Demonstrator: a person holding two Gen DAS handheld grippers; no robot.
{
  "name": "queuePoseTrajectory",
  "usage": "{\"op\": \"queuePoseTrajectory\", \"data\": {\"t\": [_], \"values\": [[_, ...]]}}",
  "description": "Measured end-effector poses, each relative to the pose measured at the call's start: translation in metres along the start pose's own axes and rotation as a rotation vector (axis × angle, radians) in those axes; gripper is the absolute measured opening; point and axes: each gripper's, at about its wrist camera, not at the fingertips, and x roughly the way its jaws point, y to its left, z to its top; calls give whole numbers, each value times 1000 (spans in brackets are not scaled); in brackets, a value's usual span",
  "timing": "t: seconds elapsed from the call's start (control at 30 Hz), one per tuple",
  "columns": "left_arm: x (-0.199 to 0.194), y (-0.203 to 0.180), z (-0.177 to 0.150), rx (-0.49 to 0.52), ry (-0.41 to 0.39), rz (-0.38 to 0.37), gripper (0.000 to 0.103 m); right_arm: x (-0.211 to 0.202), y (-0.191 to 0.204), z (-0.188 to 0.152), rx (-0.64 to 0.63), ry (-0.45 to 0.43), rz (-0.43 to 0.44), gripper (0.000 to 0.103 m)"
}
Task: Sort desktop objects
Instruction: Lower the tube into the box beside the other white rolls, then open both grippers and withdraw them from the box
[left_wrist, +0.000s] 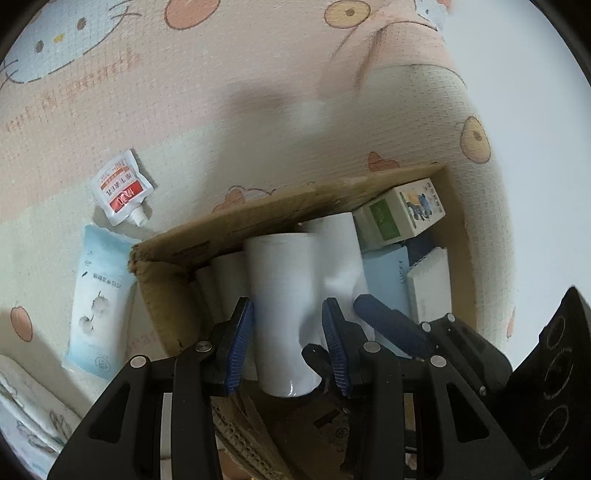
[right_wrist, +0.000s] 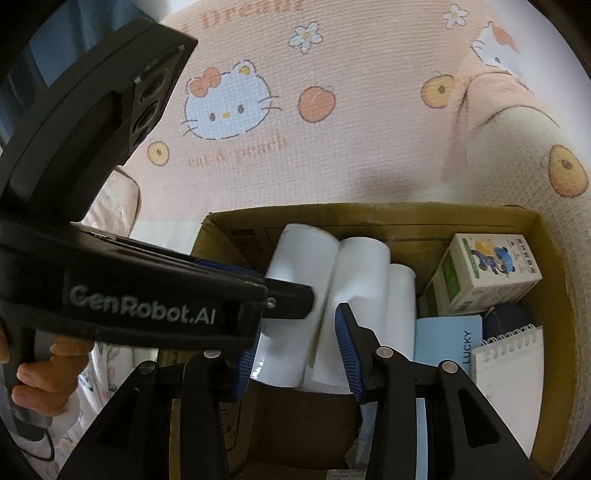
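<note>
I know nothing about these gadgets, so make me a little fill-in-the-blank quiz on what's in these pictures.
1. The white rolls lie inside a ____ box.
2. The left gripper has its blue fingers on either side of a white ____.
3. The blue booklet in the box bears the word ____.
4. The small pouch with the red label lies ____ the box, on the mat.

Missing words: cardboard; roll; LUCKY; outside

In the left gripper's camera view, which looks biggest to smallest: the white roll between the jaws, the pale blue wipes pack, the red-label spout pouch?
1. White roll, though it sits nearest the camera, which inflates it.
2. Pale blue wipes pack.
3. Red-label spout pouch, clearly smallest.
</note>
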Motion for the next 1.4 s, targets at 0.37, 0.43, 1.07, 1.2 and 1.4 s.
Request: {"op": "queuePoseTrajectory", "data": {"t": [0.37, 0.43, 1.07, 1.2, 1.4], "values": [[-4, 0, -2, -26, -15, -3, 32, -8, -4, -7, -27, -1, -8, 39], [-7, -2, -2, -5, -34, -12, 32, -9, -5, -8, -20, -3, -9, 39], [-79, 38, -88, 138, -528, -146, 32, -50, 14, -30, -30, -41, -62, 39], [-78, 70, -106, 57, -529, -195, 32, -57, 25, -37, -37, -56, -74, 39], [-65, 98, -128, 54, -523, -130, 32, -67, 47, -46, -54, -89, -85, 39]]}}
